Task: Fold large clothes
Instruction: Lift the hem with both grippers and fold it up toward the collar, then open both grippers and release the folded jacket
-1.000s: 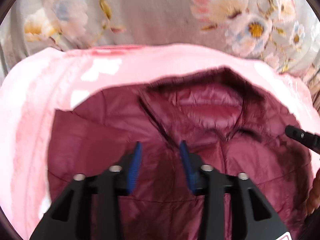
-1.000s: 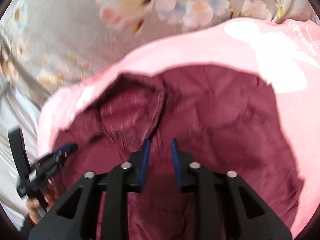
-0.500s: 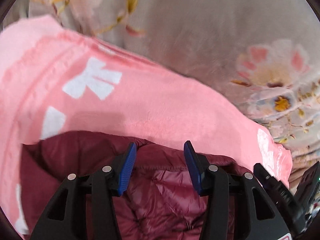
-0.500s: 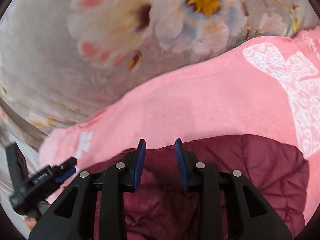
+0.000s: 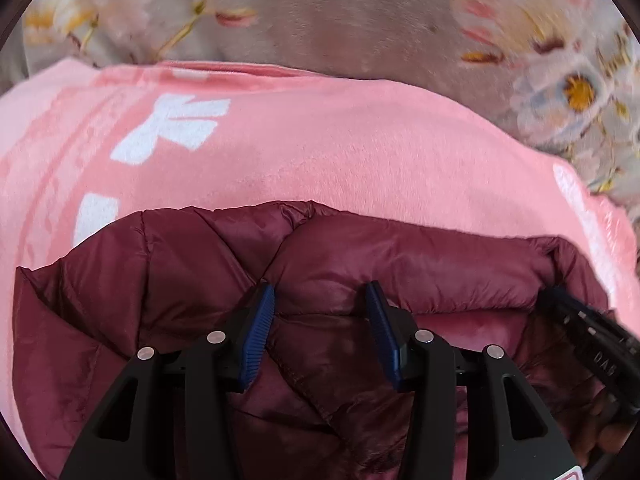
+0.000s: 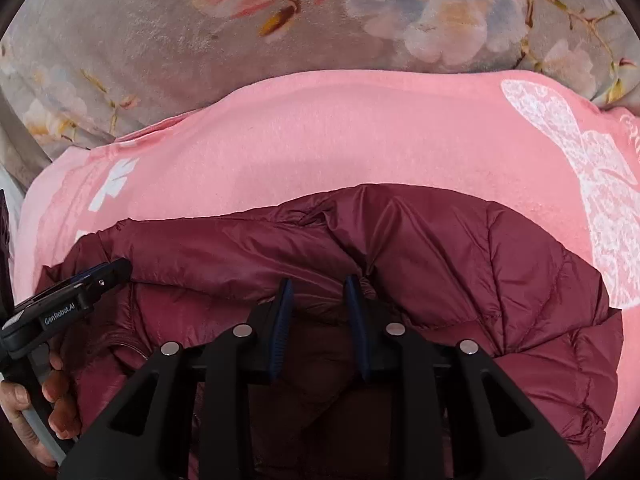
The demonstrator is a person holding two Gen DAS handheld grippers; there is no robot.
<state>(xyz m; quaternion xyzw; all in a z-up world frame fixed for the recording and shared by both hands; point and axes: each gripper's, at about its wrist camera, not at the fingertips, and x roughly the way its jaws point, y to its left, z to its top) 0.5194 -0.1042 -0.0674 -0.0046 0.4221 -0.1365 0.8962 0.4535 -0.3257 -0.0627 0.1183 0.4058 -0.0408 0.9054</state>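
The glossy quilted maroon jacket [image 5: 400,264] lies on a plush pink blanket [image 5: 320,152] with free margin beyond its edge. Left gripper [image 5: 320,304] gapes wide, right gripper [image 6: 319,292] narrower, both empty.

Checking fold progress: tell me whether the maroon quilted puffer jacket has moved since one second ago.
Yes. The maroon quilted puffer jacket lay open on the pink fleece blanket; its collar end is now folded toward the camera, baring more blanket.

Grey floral bedspread [image 5: 360,20] under a pink blanket [image 5: 320,152] — soft, even daylight.
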